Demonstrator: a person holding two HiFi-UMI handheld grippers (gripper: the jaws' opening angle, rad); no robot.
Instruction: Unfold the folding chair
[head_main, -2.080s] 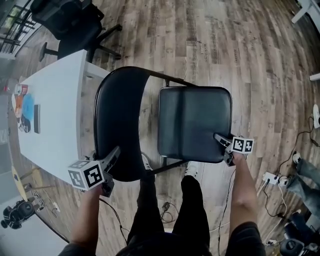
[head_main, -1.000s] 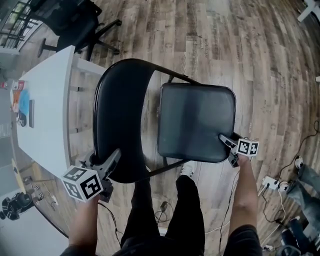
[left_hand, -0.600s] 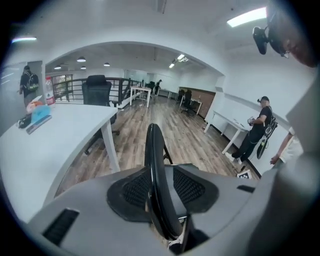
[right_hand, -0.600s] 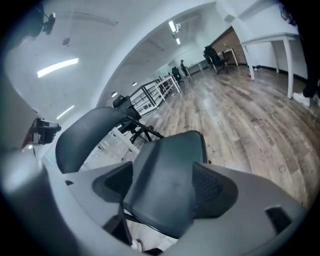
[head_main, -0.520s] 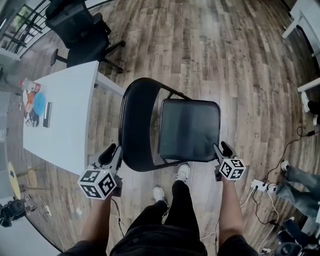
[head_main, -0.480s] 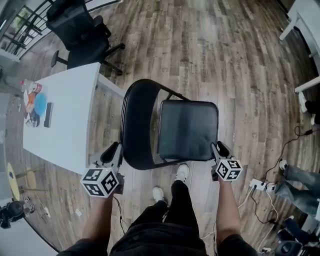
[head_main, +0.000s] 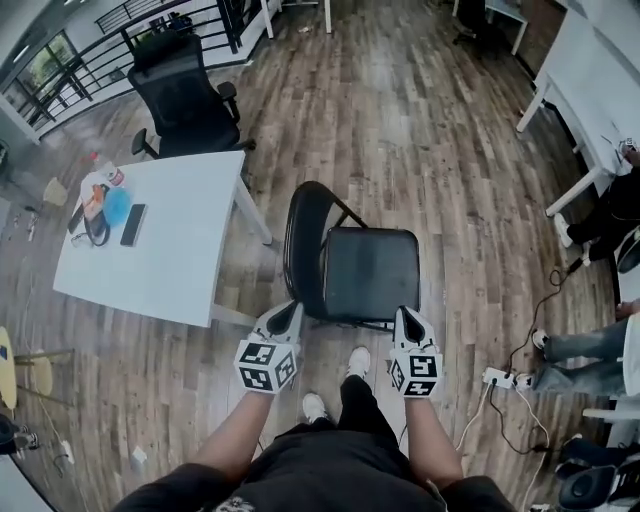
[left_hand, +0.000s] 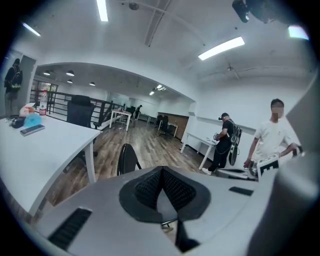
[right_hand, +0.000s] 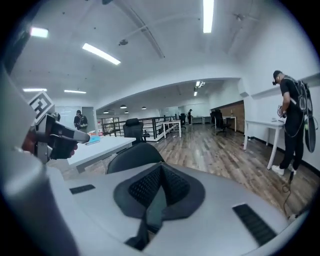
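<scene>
Black chair (head_main: 370, 275) beyond both hand-held grippers (head_main: 287, 312) (head_main: 408, 318)

Table (head_main: 180, 245) left of folding chair (head_main: 370, 272) — apart

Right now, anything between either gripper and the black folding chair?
Nothing visible. The black folding chair stands unfolded directly ahead of the left gripper and right gripper, whose jaws have just closed on nothing.

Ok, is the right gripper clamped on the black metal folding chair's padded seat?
No: the right gripper has just closed its jaws on nothing, with the black folding chair standing beyond them.
</scene>
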